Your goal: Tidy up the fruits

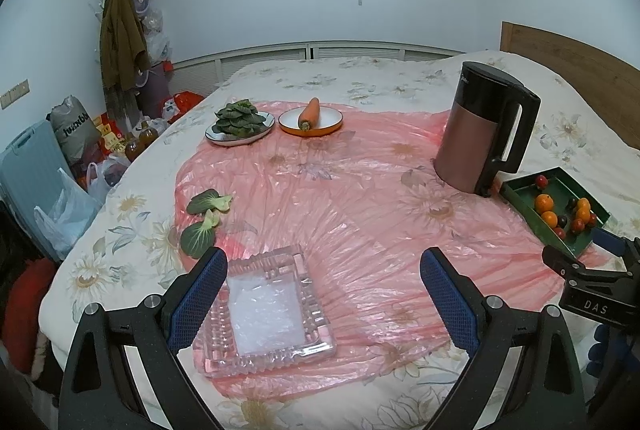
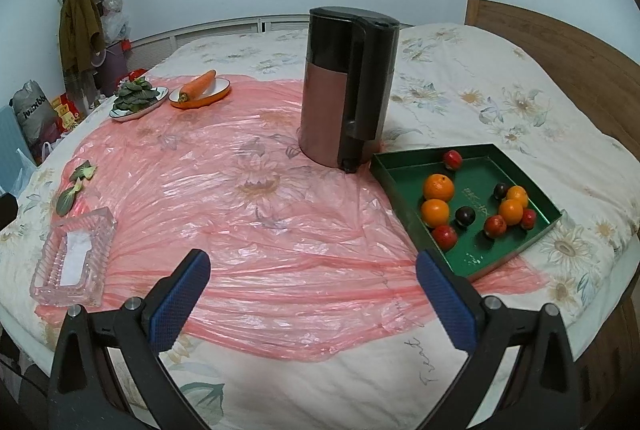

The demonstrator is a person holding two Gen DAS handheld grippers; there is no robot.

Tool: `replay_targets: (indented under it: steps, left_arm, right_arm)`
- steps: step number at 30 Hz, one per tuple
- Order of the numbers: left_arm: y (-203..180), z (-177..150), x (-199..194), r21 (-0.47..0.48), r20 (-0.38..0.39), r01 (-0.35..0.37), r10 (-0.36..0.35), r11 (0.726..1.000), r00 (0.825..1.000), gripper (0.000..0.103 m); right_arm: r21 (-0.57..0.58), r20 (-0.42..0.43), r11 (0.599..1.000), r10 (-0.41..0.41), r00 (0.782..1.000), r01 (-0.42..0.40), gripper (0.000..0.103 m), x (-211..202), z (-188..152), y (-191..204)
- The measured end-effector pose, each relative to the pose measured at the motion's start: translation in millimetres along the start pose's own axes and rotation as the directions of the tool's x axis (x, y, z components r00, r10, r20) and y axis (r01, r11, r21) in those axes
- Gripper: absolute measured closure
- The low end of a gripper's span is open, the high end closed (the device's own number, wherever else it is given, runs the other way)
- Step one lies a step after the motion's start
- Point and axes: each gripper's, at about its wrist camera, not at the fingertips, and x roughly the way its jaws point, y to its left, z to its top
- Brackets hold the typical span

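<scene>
A green tray (image 2: 412, 172) lies at the right of the bed, holding several oranges (image 2: 439, 187), small red fruits (image 2: 445, 235) and dark plums (image 2: 465, 216). The same green tray (image 1: 520, 196) shows at the right of the left wrist view. An empty clear glass dish (image 1: 264, 310) lies near the front left, just ahead of my left gripper (image 1: 323, 272), which is open and holds nothing. My right gripper (image 2: 313, 270) is open too, hovering over the pink plastic sheet (image 2: 260, 222), with its right finger near the tray's front corner. The right gripper (image 1: 588, 262) shows at the left wrist view's right edge.
A tall brown and black kettle (image 2: 348, 86) stands just behind the tray. At the back left are a plate of greens (image 2: 136, 96) and a carrot (image 2: 198, 84) on an orange-rimmed plate. Two loose green leaves (image 1: 204, 214) lie beyond the glass dish (image 2: 72, 258). A wooden headboard (image 2: 560, 46) is at the right.
</scene>
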Motion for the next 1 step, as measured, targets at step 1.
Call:
replay_targets:
  steps: [1]
  left_arm:
    - [0.0, -0.1, 0.3, 0.001, -0.001, 0.0, 0.0, 1.0, 1.0, 0.008]
  right_arm:
    - [0.001, 0.0, 1.0, -0.001, 1.0, 0.001, 0.0, 0.9, -0.2, -1.0]
